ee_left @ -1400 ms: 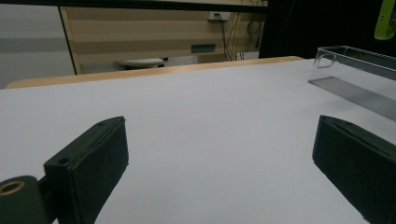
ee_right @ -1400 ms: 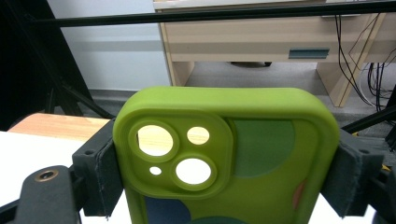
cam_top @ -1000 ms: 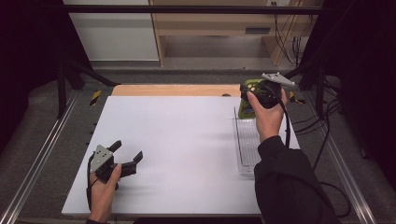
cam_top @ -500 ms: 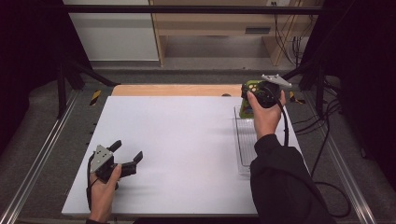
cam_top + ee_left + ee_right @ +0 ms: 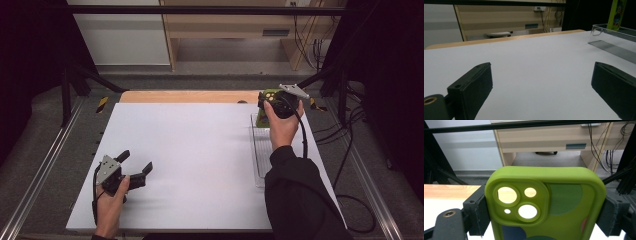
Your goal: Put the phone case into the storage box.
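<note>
A lime green phone case (image 5: 546,205) with camera cut-outs and dark colour patches stands upright between the jaws of my right gripper (image 5: 544,217), which is shut on its two long edges. From above, that right gripper (image 5: 267,107) holds the phone case (image 5: 261,119) over the far end of a clear plastic tray (image 5: 260,150) on the right of the white table (image 5: 200,150). My left gripper (image 5: 136,161) rests low at the table's near left, jaws wide open with nothing between them. In the left gripper view, the left gripper (image 5: 541,90) faces the tray (image 5: 614,42) and the case (image 5: 617,12).
A wooden strip (image 5: 185,96) borders the table's far edge, with a wooden cabinet (image 5: 225,30) behind it on the floor. Metal rails (image 5: 45,165) run along both sides. Cables (image 5: 350,165) trail off at the right.
The right forearm has shifted very slightly; its gripper still holds the case over the tray's far end. The left gripper has not moved.
</note>
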